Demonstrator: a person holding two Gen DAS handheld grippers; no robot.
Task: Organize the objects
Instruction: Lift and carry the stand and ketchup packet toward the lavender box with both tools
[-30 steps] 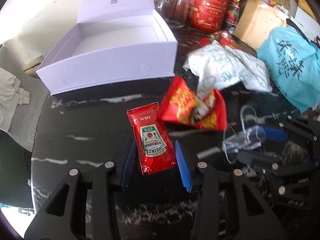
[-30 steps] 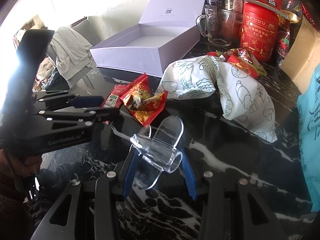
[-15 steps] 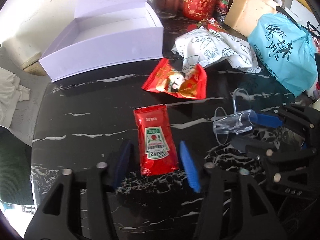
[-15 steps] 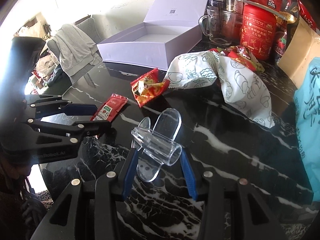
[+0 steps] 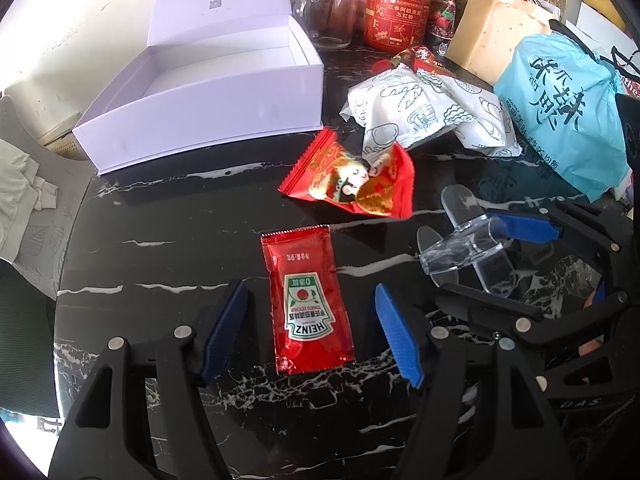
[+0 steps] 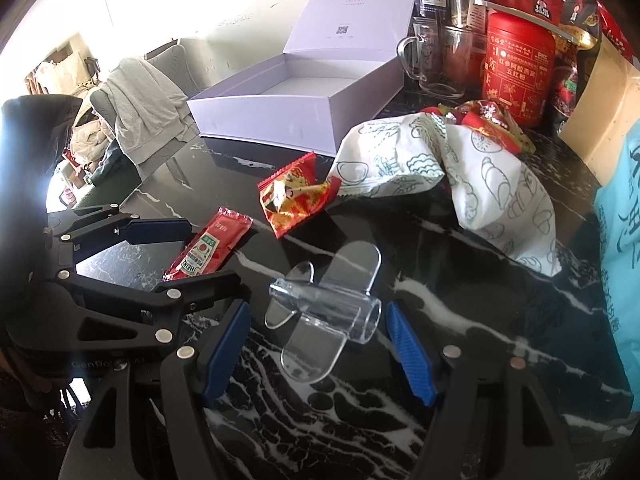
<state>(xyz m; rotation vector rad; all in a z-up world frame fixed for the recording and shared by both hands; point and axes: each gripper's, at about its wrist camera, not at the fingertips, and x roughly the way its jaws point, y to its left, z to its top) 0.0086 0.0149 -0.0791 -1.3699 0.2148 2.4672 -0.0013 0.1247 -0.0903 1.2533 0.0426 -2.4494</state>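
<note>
A red Heinz ketchup sachet (image 5: 310,304) lies flat on the black marble table, between the open fingers of my left gripper (image 5: 312,328); it also shows in the right wrist view (image 6: 210,246). A clear plastic holder (image 6: 328,312) lies on the table between the open fingers of my right gripper (image 6: 320,348), untouched; it also shows in the left wrist view (image 5: 464,252). A red snack packet (image 5: 352,180) lies beyond the sachet. An open, empty white box (image 5: 208,96) stands at the far left of the table.
A white printed paper bag (image 5: 428,116) lies right of the box. A red tin (image 5: 398,6), a glass mug (image 5: 330,14), a brown paper bag (image 5: 496,28) and a blue plastic bag (image 5: 568,112) crowd the far right. A chair with clothes (image 6: 140,112) stands past the table's left edge.
Both grippers have opened wider and drawn back from the box. The sachet and the clear holder, held closer between the fingers before, now lie free on the table.
</note>
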